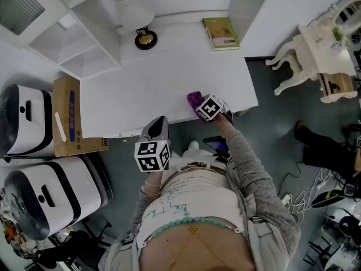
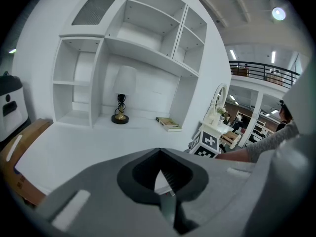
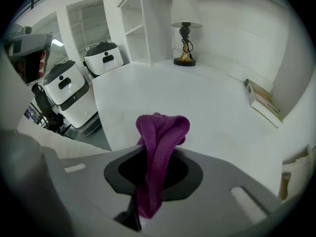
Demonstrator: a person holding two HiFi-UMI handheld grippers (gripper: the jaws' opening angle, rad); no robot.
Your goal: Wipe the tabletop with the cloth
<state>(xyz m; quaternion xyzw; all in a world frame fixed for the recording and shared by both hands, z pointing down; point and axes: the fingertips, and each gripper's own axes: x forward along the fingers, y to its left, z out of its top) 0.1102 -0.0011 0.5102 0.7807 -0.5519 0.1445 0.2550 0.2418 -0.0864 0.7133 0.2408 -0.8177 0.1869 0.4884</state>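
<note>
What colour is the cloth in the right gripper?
Purple; the cloth shows best in the right gripper view.

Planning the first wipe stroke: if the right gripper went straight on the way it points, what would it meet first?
Probably the white tabletop, with the purple cloth clamped in the right gripper touching first; the lamp stands farther along that line. Depth is unclear.
</note>
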